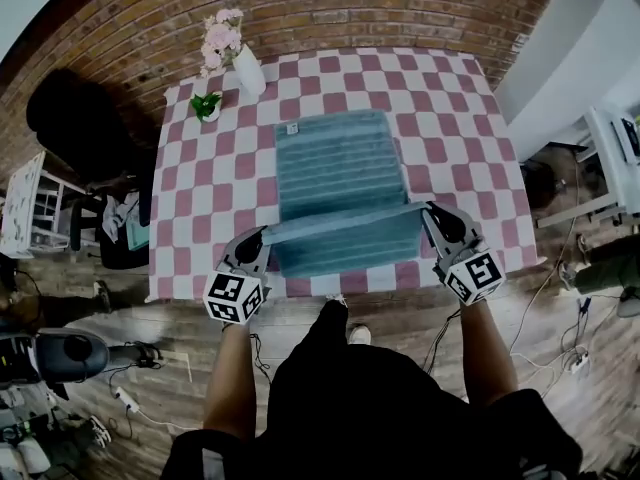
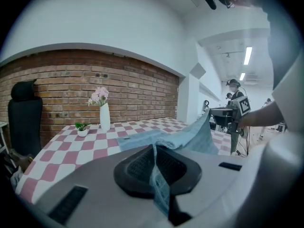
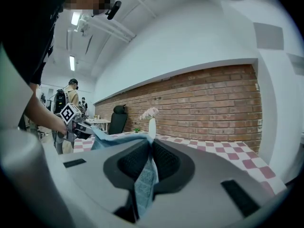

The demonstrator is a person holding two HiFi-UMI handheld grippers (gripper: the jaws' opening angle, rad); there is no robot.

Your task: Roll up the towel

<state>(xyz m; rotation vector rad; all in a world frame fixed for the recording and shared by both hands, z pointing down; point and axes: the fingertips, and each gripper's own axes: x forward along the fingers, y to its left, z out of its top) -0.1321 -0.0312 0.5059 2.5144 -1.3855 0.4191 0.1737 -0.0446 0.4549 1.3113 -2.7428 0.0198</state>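
The blue towel point(image 1: 340, 163) is spread on the checked table point(image 1: 200, 218), and its near edge is held raised over the cloth. One corner is clamped in the left tongs point(image 1: 262, 236), the other in the right tongs point(image 1: 430, 212). Each pinched corner is buried between the closed jaws. The cloth beneath the raised edge is partly hidden.
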